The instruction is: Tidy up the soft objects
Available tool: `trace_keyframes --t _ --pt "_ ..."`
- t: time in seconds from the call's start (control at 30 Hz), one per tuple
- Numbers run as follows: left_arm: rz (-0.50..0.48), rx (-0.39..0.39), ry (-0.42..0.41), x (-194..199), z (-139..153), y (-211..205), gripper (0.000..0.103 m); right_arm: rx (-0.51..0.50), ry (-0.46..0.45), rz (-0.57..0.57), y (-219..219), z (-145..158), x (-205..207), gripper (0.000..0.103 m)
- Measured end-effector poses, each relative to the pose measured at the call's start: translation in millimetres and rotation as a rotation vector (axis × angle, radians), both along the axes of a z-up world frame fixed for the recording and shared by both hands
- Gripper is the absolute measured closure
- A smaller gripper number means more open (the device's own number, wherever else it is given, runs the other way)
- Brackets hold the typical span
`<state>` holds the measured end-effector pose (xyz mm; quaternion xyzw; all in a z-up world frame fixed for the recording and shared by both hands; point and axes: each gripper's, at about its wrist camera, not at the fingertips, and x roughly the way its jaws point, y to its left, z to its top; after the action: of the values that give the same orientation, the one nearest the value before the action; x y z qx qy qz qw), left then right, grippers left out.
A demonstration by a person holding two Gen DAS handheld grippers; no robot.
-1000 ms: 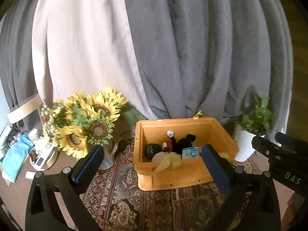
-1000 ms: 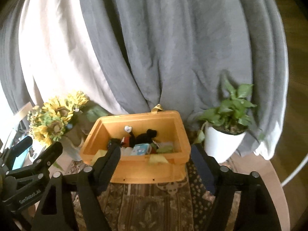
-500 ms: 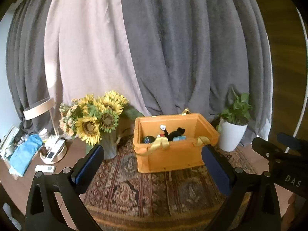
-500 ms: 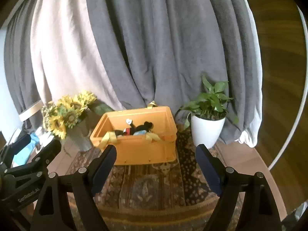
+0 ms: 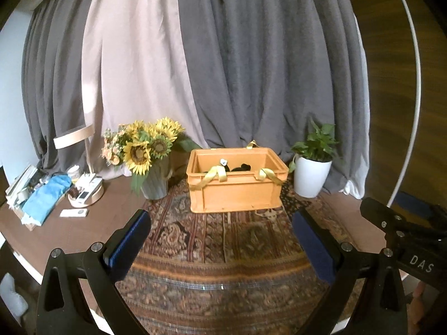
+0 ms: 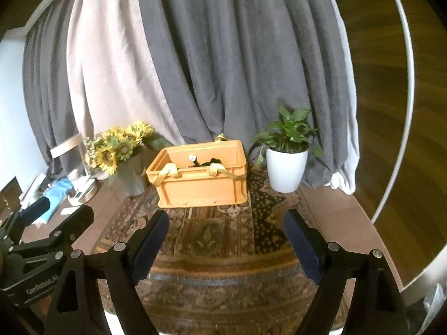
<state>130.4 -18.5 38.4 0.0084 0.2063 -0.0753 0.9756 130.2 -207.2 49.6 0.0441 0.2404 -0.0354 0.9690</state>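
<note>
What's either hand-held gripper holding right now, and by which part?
Nothing. The left hand-held gripper and right hand-held gripper are both open and empty, short of the orange crate.

home living rm, patterned rug point(image 5: 223, 240), curtains point(image 5: 251, 69), sunflowers point(image 5: 145, 148), potted plant point(image 5: 313, 164)

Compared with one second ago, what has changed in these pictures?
Both grippers, left and right, moved back and away from the orange crate, which now looks smaller and farther off. Nothing was grasped or released; both stay open and empty. The crate, its yellow straps, the sunflowers and the plant kept their places on the rug.
</note>
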Motion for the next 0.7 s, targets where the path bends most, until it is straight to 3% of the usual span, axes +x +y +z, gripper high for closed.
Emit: trace_keyframes --t 0.33,0.5,0.7 --pt "-0.001 0.005 -0.031 -60 4 6 0.000 0.001 -0.015 0.003 7 1 -64 0.018" --pt "-0.010 0.000 -0.063 -78 7 8 0.000 0.004 -0.025 0.007 12 2 -84 0.012" --pt "-0.024 -0.008 -0.072 -94 7 8 0.000 0.003 -0.048 -0.005 13 2 -103 0.011"
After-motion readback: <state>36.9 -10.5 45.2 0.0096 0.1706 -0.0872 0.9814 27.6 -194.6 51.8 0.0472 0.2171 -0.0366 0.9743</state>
